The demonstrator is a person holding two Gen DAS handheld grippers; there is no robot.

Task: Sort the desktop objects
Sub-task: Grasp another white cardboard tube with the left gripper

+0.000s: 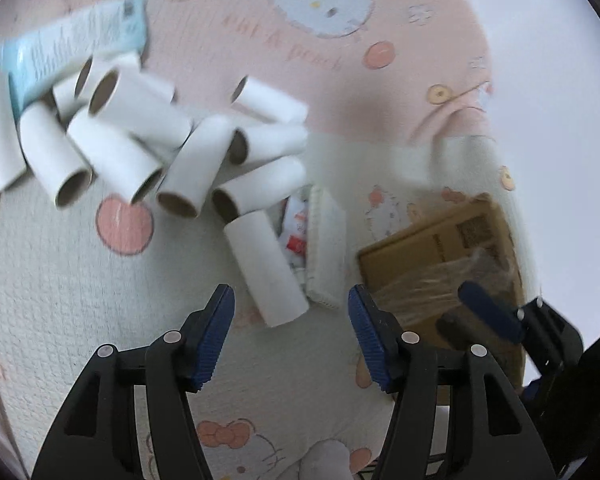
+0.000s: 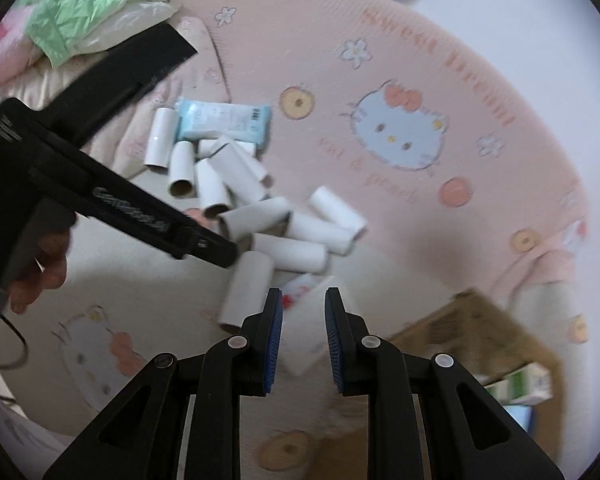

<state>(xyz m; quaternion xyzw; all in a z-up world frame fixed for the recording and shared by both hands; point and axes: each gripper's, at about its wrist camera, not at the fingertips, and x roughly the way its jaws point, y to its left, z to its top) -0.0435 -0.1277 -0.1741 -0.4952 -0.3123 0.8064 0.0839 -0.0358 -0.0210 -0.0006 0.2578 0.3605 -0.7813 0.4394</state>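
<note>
Left wrist: left gripper (image 1: 291,334) spread, empty; nearest cardboard tube (image 1: 266,268) lies just beyond, long axis running away, slightly leftward.
Right wrist: right gripper (image 2: 303,336) at its narrowest, pinching nothing; tube (image 2: 246,288) lies left of it.

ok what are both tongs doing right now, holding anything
left tongs: open, empty, nearest cardboard tube lies just ahead.
right tongs: shut as far as they go, holding nothing.
</note>
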